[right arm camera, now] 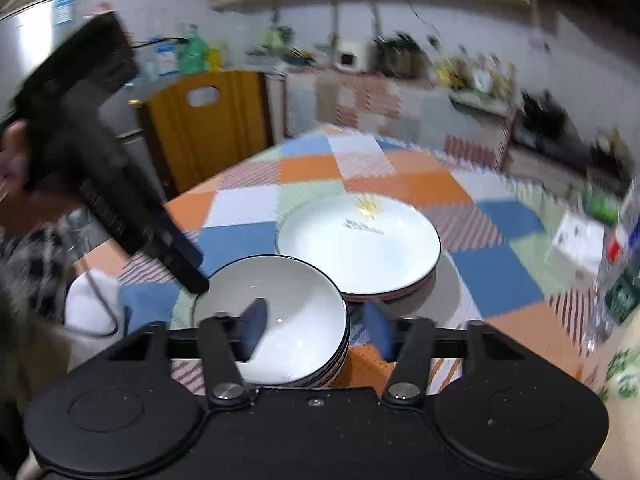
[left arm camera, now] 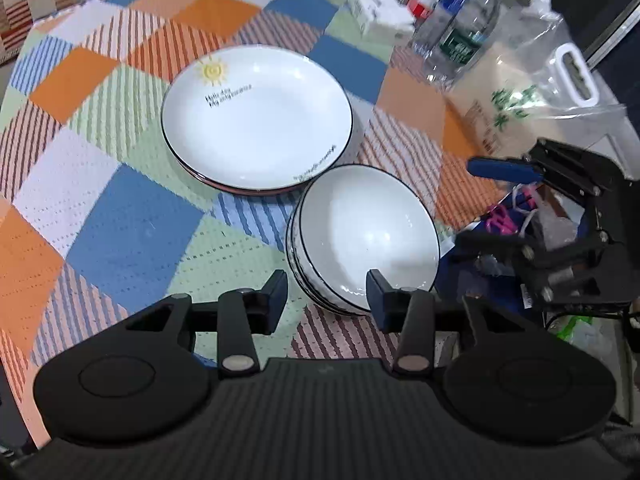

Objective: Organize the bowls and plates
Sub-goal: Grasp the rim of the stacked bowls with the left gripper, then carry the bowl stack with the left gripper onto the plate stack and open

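The stack of bowls [left arm camera: 362, 240] sits on the bench [left arm camera: 132, 224] directly ahead of the left hand-held gripper [left arm camera: 327, 296], whose blue-padded fingers [left arm camera: 376, 294] are spread wide with nothing between them; the near wall of the stack lies in the gap, and the right finger overlaps the bowl's rim, though whether it touches cannot be told. In the right wrist view the right hand-held gripper [right arm camera: 316, 330] is also spread: its left finger [right arm camera: 254, 330] shows over the inside of the top bowl and its right finger stands outside the wall, so the rim of the bowls [right arm camera: 272, 320] lies between them, not visibly pinched. From the left wrist view the right hand-held gripper [left arm camera: 504, 200] appears well off to the right, past the bench edge.

The stack of plates [left arm camera: 258, 120] rests just behind the bowls, their rims nearly touching.

Bowls and plates are glossy white ceramic with a thin dark rim line; the bowls are deep and round, with a patterned band on the outer wall. The top plate is shallow and broad, printed with a yellow sun and small dark lettering, and the plate beneath it shows a reddish edge. The bench wears a woven, ribbed cloth in orange, blue, green and striped squares. Clear plastic water bottles [left arm camera: 460, 36] and a transparent plastic bag [left arm camera: 532, 92] stand at its far right.
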Tool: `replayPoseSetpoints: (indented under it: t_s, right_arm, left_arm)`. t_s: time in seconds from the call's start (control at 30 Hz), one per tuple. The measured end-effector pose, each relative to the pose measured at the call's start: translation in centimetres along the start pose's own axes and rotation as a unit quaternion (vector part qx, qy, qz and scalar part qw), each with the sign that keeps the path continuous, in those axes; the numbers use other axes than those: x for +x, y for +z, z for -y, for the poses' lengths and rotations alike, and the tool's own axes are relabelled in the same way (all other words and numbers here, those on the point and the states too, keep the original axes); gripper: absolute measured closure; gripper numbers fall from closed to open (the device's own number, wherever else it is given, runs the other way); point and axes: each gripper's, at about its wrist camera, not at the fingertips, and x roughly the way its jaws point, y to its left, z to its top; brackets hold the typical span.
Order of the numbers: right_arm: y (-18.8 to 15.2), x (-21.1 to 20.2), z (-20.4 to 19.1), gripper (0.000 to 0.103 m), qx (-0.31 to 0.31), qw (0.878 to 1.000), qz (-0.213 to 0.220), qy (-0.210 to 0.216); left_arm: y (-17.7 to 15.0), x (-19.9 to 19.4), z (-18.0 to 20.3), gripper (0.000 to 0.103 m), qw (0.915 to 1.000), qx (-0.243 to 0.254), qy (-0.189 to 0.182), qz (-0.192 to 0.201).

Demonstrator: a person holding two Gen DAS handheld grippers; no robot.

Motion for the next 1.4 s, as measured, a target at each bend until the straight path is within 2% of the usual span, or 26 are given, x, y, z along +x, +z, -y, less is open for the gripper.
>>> replayPoseSetpoints:
  t_s: [0.07,0.17,0.27,0.33,0.37,0.53,0.6,0.73,1.03,1.33,1.4]
  right_arm:
    - [-0.7,-0.5,-0.1,0.035,-0.009,1.000,0.003,0.008]
    - [-1.9,-0.3,0.2,0.029,0.019,0.999,-0.004,0.028]
    - [-3.1,0.7,0.3,0.025,0.036,0.998,-0.022,0.053]
    - [-3.9,1.5,0.1,0.010,0.047,0.997,-0.030,0.060]
    - [-4.4,2.0,0.0,0.008,0.052,0.996,-0.034,0.067]
    - [-5.4,4.4,-1.4,0.008,0.015,0.997,-0.058,0.055]
    - [-5.7,4.9,-1.9,0.008,0.004,0.997,-0.058,0.049]
    - [-5.6,6.9,-1.8,0.008,0.013,0.997,-0.065,0.044]
    - [-6.3,9.7,-1.7,0.007,0.022,0.997,-0.064,0.045]
    - [-6.8,10.8,-1.8,0.006,0.009,0.997,-0.050,0.050]
    - [-6.7,10.9,-1.8,0.005,0.008,0.997,-0.054,0.052]
  left_arm:
    - [-0.3,-0.5,-0.5,0.053,0.9998,-0.003,-0.009,0.015]
    - [-0.4,-0.8,-0.9,0.049,0.9991,-0.016,-0.019,0.033]
    - [-0.4,-0.3,-1.0,0.042,0.9988,-0.023,-0.014,0.042]
    - [-0.2,0.5,-1.1,0.041,0.9990,-0.026,-0.011,0.036]
    - [-0.1,1.0,-1.1,0.041,0.9992,-0.028,-0.008,0.028]
    - [-0.5,2.7,-0.3,0.039,0.9999,-0.016,-0.003,0.004]
    - [-0.6,3.4,-0.1,0.038,0.9998,-0.014,0.015,-0.001]
    - [-0.7,4.2,-0.1,0.038,0.9988,0.003,0.049,-0.005]
    - [-0.4,5.5,-1.6,0.038,0.9979,-0.005,0.064,0.002]
    - [-1.3,7.8,-3.3,0.044,0.9963,-0.086,0.006,-0.003]
    - [-1.5,8.2,-3.3,0.053,0.9958,-0.092,0.001,0.000]
